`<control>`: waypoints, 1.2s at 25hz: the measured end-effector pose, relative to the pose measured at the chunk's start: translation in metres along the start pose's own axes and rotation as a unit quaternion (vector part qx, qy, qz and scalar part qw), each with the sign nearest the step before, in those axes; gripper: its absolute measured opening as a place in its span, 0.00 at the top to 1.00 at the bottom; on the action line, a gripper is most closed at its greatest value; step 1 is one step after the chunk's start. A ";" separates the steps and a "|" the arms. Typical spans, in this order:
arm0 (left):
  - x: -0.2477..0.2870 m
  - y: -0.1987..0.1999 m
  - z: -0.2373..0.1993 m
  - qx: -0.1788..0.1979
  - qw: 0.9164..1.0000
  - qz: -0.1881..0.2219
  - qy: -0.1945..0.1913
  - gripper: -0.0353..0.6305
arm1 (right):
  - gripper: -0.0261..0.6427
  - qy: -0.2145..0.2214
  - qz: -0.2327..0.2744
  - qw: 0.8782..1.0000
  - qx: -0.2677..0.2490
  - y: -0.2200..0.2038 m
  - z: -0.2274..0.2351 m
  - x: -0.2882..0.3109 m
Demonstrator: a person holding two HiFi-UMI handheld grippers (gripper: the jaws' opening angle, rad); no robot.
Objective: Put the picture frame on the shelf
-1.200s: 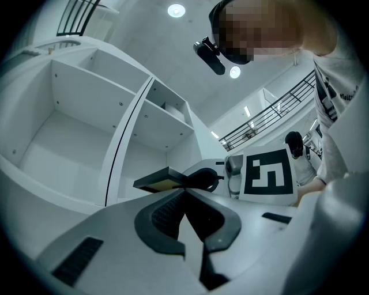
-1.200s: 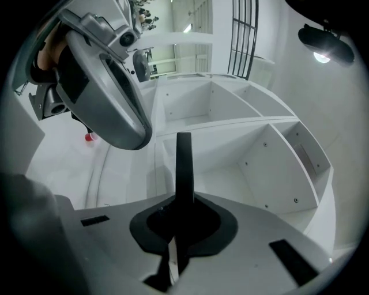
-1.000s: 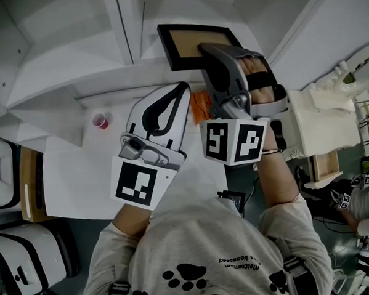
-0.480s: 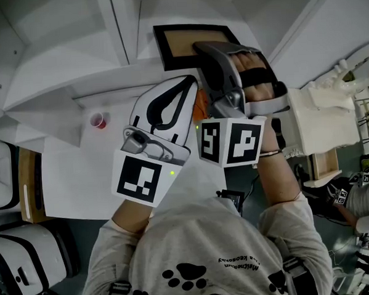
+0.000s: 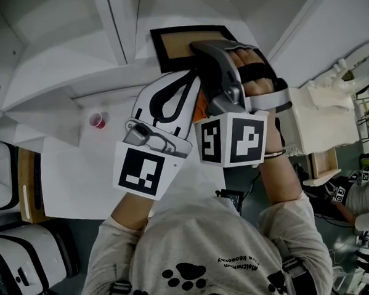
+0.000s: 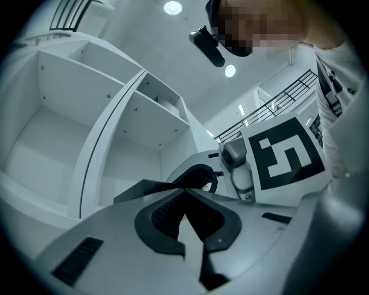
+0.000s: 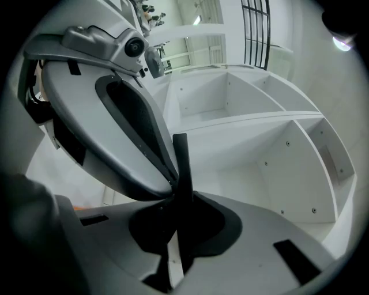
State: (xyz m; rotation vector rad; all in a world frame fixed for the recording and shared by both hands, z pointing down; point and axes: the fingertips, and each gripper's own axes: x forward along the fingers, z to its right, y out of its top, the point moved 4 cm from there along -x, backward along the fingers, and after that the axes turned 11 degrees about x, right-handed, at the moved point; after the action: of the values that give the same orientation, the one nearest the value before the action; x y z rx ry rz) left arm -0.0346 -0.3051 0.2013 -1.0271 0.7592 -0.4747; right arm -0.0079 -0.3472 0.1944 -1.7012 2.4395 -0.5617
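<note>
The picture frame, black-edged with a tan middle, hangs flat in front of the white shelf. My right gripper is shut on its near right edge. In the right gripper view the frame shows edge-on as a thin dark bar pinched between the pads, with the shelf's compartments beyond it. My left gripper is shut, its tip just under the frame's near edge, beside the right gripper. In the left gripper view the frame's edge lies just past the tips of the left gripper.
A small red cup stands on the white table. Something orange lies under the grippers. White cases and a wooden board sit at the left, and a white unit at the right.
The frame and my right gripper have drifted slightly left toward the shelf. My left gripper has risen and closed in until its tip sits under the frame's near edge.
</note>
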 end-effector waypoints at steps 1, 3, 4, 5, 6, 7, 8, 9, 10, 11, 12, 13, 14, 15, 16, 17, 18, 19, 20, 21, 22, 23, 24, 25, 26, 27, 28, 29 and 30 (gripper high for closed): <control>0.001 0.000 0.000 0.001 1.000 -0.001 -0.001 0.92 | 0.90 0.003 0.000 1.000 0.000 0.000 0.000 0.000; 0.003 -0.002 0.000 0.001 1.000 -0.002 -0.002 0.92 | 0.90 0.009 -0.001 1.000 0.000 0.000 -0.001 0.000; 0.004 -0.002 -0.001 0.002 1.000 -0.002 -0.001 0.92 | 0.90 0.014 -0.002 1.000 0.001 -0.001 -0.001 0.000; 0.005 -0.003 -0.002 0.002 1.000 -0.002 -0.001 0.92 | 0.89 0.019 -0.002 1.000 0.003 -0.001 -0.001 0.000; 0.006 -0.003 -0.003 0.002 1.000 -0.001 0.000 0.92 | 0.89 0.023 -0.002 1.000 0.005 -0.002 0.000 0.000; 0.007 -0.003 -0.003 0.003 1.000 -0.001 0.000 0.92 | 0.89 0.028 -0.002 1.000 0.006 -0.002 0.000 0.000; 0.007 -0.003 -0.003 0.003 1.000 -0.001 -0.001 0.92 | 0.89 0.032 -0.002 0.999 0.008 -0.003 0.000 -0.001; 0.008 -0.002 -0.003 0.004 1.000 -0.001 -0.001 0.92 | 0.89 0.036 -0.003 0.999 0.010 -0.004 0.000 -0.001; 0.009 -0.002 -0.002 0.004 1.000 0.000 -0.002 0.92 | 0.89 0.040 -0.003 0.999 0.013 -0.004 0.000 -0.002; 0.009 -0.002 -0.002 0.004 1.000 0.000 -0.002 0.92 | 0.89 0.042 -0.002 0.999 0.017 -0.005 0.001 -0.002; 0.010 -0.002 -0.002 0.004 1.000 0.001 -0.001 0.92 | 0.88 0.045 -0.001 0.999 0.020 -0.005 0.001 -0.002; 0.010 -0.002 -0.002 0.004 1.000 0.001 -0.001 0.92 | 0.88 0.047 0.001 0.999 0.024 -0.005 0.002 -0.002; 0.011 -0.001 -0.003 0.003 1.000 0.001 0.000 0.92 | 0.87 0.049 0.003 0.998 0.026 -0.005 0.003 -0.003; 0.011 -0.001 -0.003 0.003 1.000 0.001 0.000 0.92 | 0.87 0.052 0.004 0.998 0.030 -0.005 0.003 -0.003; 0.011 -0.001 -0.003 0.003 1.000 0.001 0.000 0.92 | 0.86 0.055 0.005 0.998 0.035 -0.006 0.004 -0.003; 0.012 -0.001 -0.003 0.004 1.000 0.001 0.000 0.92 | 0.85 0.058 0.007 0.997 0.041 -0.006 0.006 -0.003; 0.012 0.000 -0.004 0.004 1.000 0.002 0.000 0.92 | 0.84 0.062 0.009 0.997 0.048 -0.006 0.007 -0.003; 0.012 0.000 -0.004 0.005 1.000 0.002 0.001 0.92 | 0.83 0.066 0.011 0.996 0.056 -0.006 0.008 -0.003; 0.013 0.000 -0.004 0.005 1.000 0.002 0.001 0.92 | 0.82 0.071 0.013 0.995 0.062 -0.006 0.009 -0.002; 0.013 0.000 -0.005 0.005 1.000 0.002 0.001 0.92 | 0.82 0.076 0.013 0.995 0.068 -0.007 0.010 -0.002; 0.014 0.000 -0.005 0.005 1.000 0.002 0.001 0.92 | 0.81 0.081 0.013 0.994 0.072 -0.007 0.010 -0.002; 0.014 0.000 -0.005 0.005 1.000 0.002 0.002 0.92 | 0.81 0.086 0.012 0.993 0.074 -0.007 0.011 -0.003; 0.015 0.000 -0.005 0.005 1.000 0.003 0.003 0.92 | 0.81 0.090 0.012 0.993 0.076 -0.008 0.012 -0.003; 0.016 0.001 -0.005 0.005 1.000 0.003 0.003 0.92 | 0.81 0.095 0.011 0.992 0.077 -0.008 0.013 -0.003; 0.017 0.001 -0.004 0.005 1.000 0.003 0.004 0.92 | 0.81 0.100 0.010 0.992 0.079 -0.009 0.014 -0.004; 0.018 0.002 -0.004 0.005 1.000 0.004 0.005 0.92 | 0.81 0.107 0.008 0.991 0.080 -0.010 0.015 -0.004; 0.019 0.003 -0.004 0.005 1.000 0.005 0.005 0.92 | 0.81 0.114 0.006 0.990 0.082 -0.010 0.016 -0.004; 0.019 0.003 -0.005 0.005 1.000 0.006 0.005 0.92 | 0.81 0.120 0.004 0.989 0.084 -0.010 0.016 -0.004; 0.019 0.004 -0.005 0.005 1.000 0.006 0.006 0.92 | 0.81 0.125 0.002 0.989 0.085 -0.010 0.017 -0.004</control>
State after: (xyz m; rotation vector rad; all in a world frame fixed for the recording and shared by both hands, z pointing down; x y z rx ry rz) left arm -0.0261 -0.3193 0.1900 -1.0109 0.7723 -0.4734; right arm 0.0070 -0.3503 0.1821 -1.6443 2.4685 -1.0075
